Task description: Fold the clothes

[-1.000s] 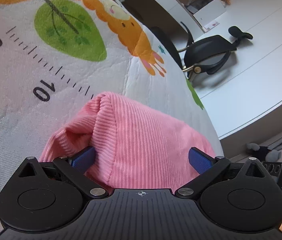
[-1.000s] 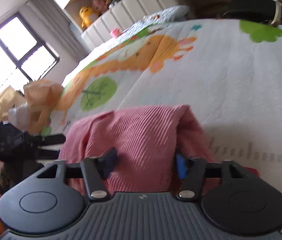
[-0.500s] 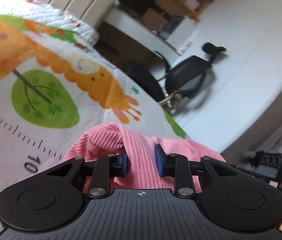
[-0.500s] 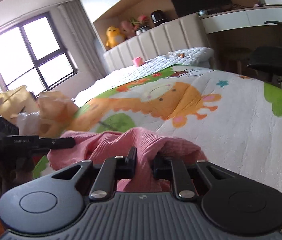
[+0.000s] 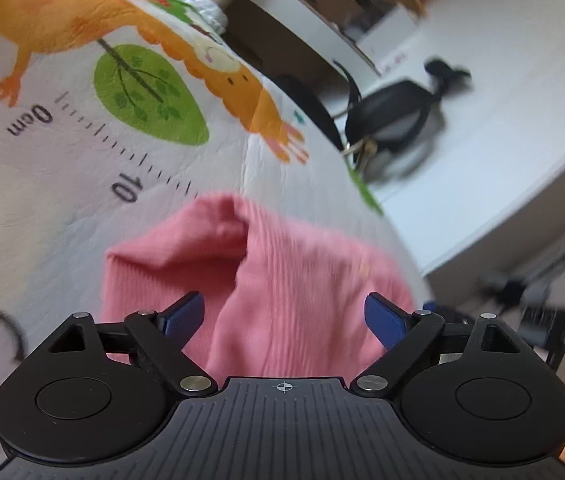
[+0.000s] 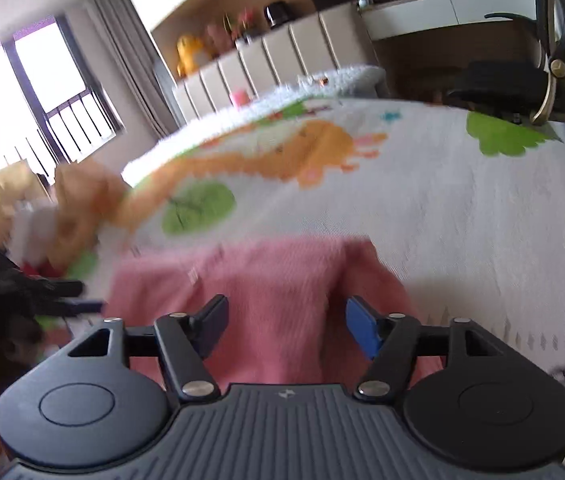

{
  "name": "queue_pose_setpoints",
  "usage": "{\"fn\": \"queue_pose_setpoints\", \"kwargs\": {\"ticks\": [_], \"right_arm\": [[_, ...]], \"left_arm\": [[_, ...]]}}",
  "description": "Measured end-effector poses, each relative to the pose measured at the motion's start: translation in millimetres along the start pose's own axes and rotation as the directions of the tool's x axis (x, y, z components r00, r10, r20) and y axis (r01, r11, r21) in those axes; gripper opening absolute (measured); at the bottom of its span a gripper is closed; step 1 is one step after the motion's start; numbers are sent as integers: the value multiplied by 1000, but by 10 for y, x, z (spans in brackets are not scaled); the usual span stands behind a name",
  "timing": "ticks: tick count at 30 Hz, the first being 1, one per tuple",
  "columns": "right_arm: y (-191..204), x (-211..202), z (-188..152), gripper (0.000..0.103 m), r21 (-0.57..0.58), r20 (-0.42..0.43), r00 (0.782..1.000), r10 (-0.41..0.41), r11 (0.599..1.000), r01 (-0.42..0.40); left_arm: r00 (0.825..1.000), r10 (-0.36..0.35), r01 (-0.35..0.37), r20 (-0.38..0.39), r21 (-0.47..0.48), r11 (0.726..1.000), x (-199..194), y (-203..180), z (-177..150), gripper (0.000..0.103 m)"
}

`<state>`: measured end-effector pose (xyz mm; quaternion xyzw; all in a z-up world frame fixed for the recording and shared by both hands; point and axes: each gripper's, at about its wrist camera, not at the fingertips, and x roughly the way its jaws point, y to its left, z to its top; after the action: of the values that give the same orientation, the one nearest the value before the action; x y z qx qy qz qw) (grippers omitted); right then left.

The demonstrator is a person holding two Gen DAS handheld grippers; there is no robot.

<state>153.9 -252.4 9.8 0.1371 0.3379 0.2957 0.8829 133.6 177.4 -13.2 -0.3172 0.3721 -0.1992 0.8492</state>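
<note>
- We've got a bed (image 5: 62,184) with a white quilted cover, cartoon giraffe and ruler print.
- Pink ribbed garment (image 5: 282,280) lies bunched on it.
- Crumpled tan clothes (image 6: 82,200) too.

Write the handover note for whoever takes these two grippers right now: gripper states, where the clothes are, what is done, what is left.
Left gripper: jaws opening, pads clear of the pink garment lying between them.
Right gripper: jaws opening too, nothing pinched; the same garment lies between its pads.
Garment: on the bed cover near the bed's edge, bunched with a raised fold, not flat.
Pile of other clothes sits further along the bed, on the left grip's side.
Done: garment is released.
Left: probably flatten it and finish the fold; both views are blurred, so check first.
</note>
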Motion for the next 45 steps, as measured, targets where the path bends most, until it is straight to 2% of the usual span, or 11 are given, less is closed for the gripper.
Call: {"fn": "queue_pose_setpoints", "kwargs": {"ticks": [5,9,11,13,16,18,25,31,35,40,45], "right_arm": [[-269,560,163,71,196,-96,993,63,980,-43],[-339,1019,352,70,270,-86,988,126,958,-99],[-209,1056,493,63,188,9,996,86,978,-86],[9,1031,576,63,18,103,995,-15,1000,14],[158,967,518,64,-111,106,990,-98,988,110],[228,909,461,64,-177,106,984,-143,971,161],[477,1174,650,64,-297,134,966,-222,921,253],[493,1958,429,64,-385,-54,951,-305,885,262],[642,1823,462,64,-503,-19,958,-286,831,238],[933,1825,752,74,-666,103,959,-266,698,265],[950,2430,679,74,-729,33,950,-309,643,235]], "left_arm": [[992,-93,80,-90,-139,987,597,144,221,94],[1000,2,-5,-24,-130,991,795,150,506,93],[998,36,-31,60,-84,996,751,97,671,93],[980,135,-137,149,4,991,658,2,766,93],[953,249,-271,172,119,955,490,-84,749,94],[945,267,-300,189,174,938,337,-139,674,94],[975,65,-135,214,327,936,445,-575,595,98],[985,167,-170,32,220,961,1163,-203,418,98],[989,134,-148,67,304,941,1122,-173,260,98],[989,91,-128,120,348,929,1089,-98,120,99],[991,57,-94,121,321,942,983,-55,145,100]]}}
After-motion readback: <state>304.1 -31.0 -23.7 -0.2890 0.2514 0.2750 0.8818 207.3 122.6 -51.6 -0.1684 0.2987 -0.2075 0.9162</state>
